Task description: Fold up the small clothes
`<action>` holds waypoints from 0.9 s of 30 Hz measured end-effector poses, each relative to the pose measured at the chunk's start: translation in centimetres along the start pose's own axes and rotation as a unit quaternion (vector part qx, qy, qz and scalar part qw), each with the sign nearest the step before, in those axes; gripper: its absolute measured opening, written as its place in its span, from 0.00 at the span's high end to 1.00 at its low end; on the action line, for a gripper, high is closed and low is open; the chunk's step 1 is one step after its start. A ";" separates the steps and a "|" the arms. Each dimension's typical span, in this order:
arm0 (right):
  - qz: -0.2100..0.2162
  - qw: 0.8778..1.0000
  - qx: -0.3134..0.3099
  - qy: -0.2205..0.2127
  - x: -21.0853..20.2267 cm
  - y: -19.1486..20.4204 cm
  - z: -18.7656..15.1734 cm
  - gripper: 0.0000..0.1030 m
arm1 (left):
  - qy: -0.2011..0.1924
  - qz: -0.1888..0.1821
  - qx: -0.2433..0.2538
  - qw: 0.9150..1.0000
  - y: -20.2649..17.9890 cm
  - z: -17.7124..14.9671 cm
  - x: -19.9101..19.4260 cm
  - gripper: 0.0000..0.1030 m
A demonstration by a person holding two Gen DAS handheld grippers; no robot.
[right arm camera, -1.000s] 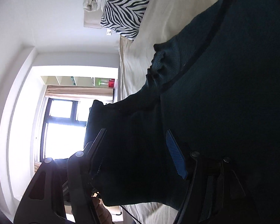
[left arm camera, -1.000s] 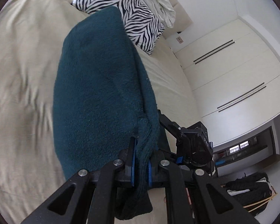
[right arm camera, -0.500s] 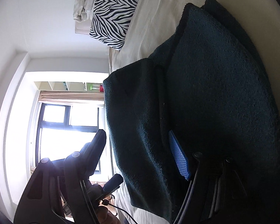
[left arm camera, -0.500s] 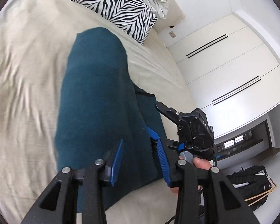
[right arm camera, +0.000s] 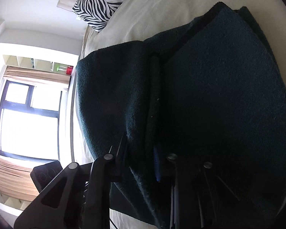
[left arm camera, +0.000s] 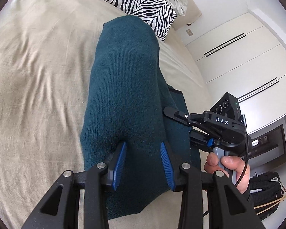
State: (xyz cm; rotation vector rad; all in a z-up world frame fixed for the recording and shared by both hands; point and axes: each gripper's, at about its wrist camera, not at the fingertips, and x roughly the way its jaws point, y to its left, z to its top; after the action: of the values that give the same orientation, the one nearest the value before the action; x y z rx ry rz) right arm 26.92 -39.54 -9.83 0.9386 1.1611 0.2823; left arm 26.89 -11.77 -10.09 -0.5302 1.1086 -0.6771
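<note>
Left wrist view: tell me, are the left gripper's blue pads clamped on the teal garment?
No. The left gripper stands open above the teal garment, pads apart.

The folded garment (left arm camera: pixel 123 99) lies on the bed (left arm camera: pixel 38 76), with the pillow (left arm camera: pixel 135 2) behind it at the head and the wardrobe (left arm camera: pixel 238 57) to the right.

The teal garment's (right arm camera: pixel 219 95) near edge — deep in shadow (right wrist view) — runs off-frame.
</note>
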 end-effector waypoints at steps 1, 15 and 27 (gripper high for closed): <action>-0.009 1.000 -0.009 -0.006 -0.3 0.2 -0.1 0.85 | -0.001 0.002 0.002 1.000 -0.2 0.0 0.0 0.62; -0.073 0.994 -0.040 -0.065 -9.6 -1.8 0.9 0.86 | 0.021 0.033 0.090 0.995 -7.1 -0.9 3.3 0.57; -0.043 0.997 0.016 -0.064 -8.4 -9.6 0.7 0.86 | 0.011 0.060 0.108 0.992 -8.4 -1.0 3.7 0.58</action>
State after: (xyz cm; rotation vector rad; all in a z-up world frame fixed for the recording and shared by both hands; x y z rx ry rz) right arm 21.61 -50.99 -11.50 0.9180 1.0880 0.1329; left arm 25.09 -20.28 -6.99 -0.2696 1.0630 -0.6888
